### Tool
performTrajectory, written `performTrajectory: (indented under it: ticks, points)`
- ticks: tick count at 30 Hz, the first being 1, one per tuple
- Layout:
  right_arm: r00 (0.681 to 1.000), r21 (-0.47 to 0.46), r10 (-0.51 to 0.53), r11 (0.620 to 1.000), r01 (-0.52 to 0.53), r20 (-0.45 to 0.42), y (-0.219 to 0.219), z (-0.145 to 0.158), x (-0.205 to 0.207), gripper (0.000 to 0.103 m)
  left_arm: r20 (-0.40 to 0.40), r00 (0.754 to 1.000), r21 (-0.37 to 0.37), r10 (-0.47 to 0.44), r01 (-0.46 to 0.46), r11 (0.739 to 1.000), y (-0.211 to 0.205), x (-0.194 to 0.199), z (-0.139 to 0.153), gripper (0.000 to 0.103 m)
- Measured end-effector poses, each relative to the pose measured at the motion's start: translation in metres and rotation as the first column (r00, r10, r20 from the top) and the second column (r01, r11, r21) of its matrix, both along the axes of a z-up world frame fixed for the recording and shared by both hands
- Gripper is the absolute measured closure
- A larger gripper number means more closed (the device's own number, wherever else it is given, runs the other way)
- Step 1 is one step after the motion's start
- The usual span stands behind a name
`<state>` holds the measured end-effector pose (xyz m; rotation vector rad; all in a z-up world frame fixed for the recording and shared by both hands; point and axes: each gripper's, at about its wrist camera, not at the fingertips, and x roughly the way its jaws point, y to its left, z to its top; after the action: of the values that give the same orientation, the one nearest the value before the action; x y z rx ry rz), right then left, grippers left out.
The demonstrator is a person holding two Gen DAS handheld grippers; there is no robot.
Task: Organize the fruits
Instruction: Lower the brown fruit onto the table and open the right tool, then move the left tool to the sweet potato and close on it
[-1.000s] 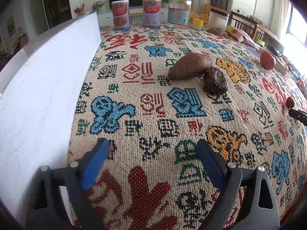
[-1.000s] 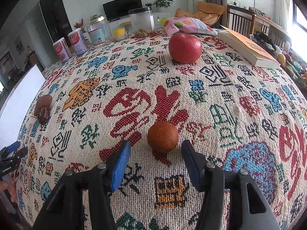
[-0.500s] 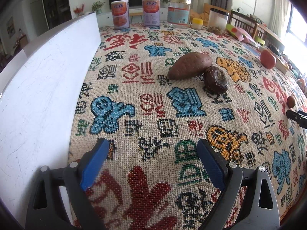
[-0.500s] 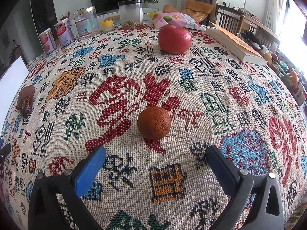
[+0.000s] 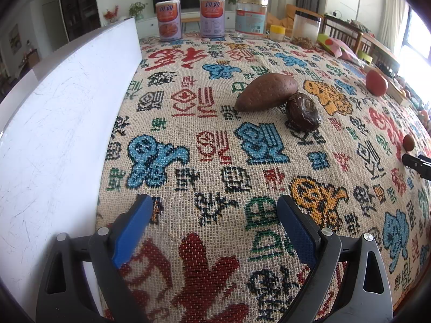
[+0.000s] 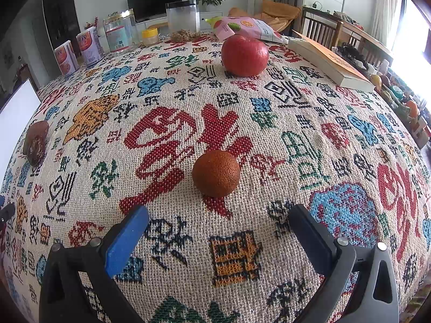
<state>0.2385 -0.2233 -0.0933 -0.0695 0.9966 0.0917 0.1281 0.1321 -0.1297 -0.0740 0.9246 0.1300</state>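
Observation:
In the right wrist view a small brown-orange fruit (image 6: 216, 173) lies on the patterned tablecloth just beyond my open, empty right gripper (image 6: 218, 218). A red apple (image 6: 244, 55) sits farther back. In the left wrist view a sweet potato (image 5: 266, 92) and a dark wrinkled fruit (image 5: 303, 111) lie side by side, well ahead of my open, empty left gripper (image 5: 212, 206). The apple (image 5: 376, 82) and the small fruit (image 5: 408, 142) show at the right edge there. The sweet potato and dark fruit (image 6: 36, 141) show at the left in the right wrist view.
A white board (image 5: 59, 123) stands along the table's left side. Cans (image 5: 169, 20), jars (image 5: 252, 17) and a snack bag (image 6: 247, 28) line the far edge. A book (image 6: 331, 62) lies at the right. The right gripper's tip (image 5: 416, 161) shows at the right edge.
My right gripper has opened wide and drawn back a little from the small fruit. The left gripper has stayed in place.

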Motion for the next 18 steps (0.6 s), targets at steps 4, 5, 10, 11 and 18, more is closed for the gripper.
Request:
performTrajectory:
  ticks: [4,5,10,11,18]
  points:
    - [1.000,0.000,0.000,1.000,0.000,0.000,0.000,0.000,0.000,0.000,0.000,1.000,0.000,0.000,0.000,1.000,0.000,0.000,0.000,0.009]
    - [1.000,0.000,0.000,1.000,0.000,0.000,0.000,0.000,0.000,0.000,0.000,1.000,0.000,0.000,0.000,1.000,0.000,0.000,0.000,0.009]
    - [1.000,0.000,0.000,1.000,0.000,0.000,0.000,0.000,0.000,0.000,-0.003,1.000,0.000,-0.001,0.001,1.000,0.000,0.001,0.000,0.008]
    - [1.000,0.000,0.000,1.000,0.000,0.000,0.000,0.000,0.000,0.000,-0.007,1.000,-0.002,0.001,-0.001,1.000,0.000,0.001,0.000,0.008]
    - [1.000,0.000,0.000,1.000,0.000,0.000,0.000,0.000,0.000,0.000,-0.050,0.998,-0.040,0.039,-0.041,0.998,-0.003,0.033,0.011,0.008]
